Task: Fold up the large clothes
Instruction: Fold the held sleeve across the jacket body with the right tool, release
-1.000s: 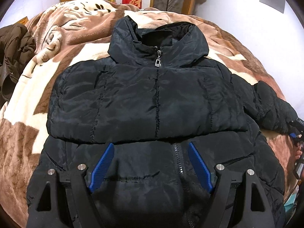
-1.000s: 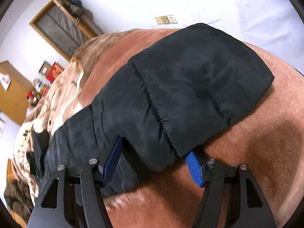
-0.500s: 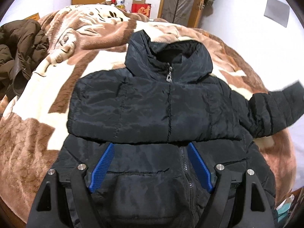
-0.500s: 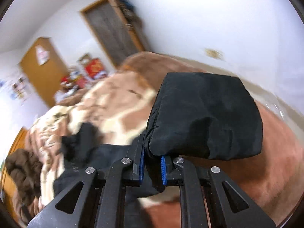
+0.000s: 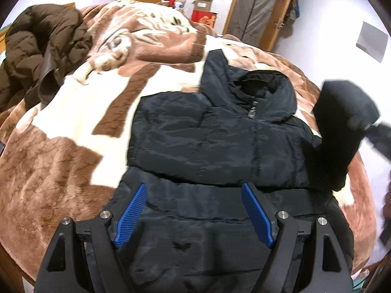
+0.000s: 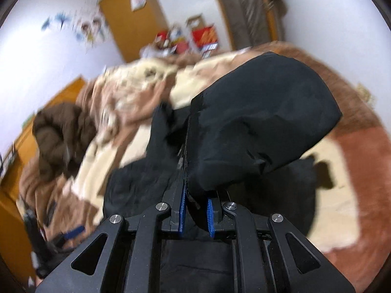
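Right gripper (image 6: pixel 195 207) jaws clamped on sleeve (image 6: pixel 256 127) cuff, lifted over black jacket (image 5: pixel 215 141); thin bite may slip, puffy sleeve flopping crooked. Left gripper (image 5: pixel 193 210) jaws wide, empty.

Home bedroom, bed under brown-and-cream blanket (image 5: pixel 73 127), wooden wardrobe (image 6: pixel 132 17), doorway (image 5: pixel 259 12)

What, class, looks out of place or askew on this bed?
The black jacket's sleeve is off the blanket, pinched in the right gripper, not yet folded across. A brown coat lies crumpled at the far left, unfolded.
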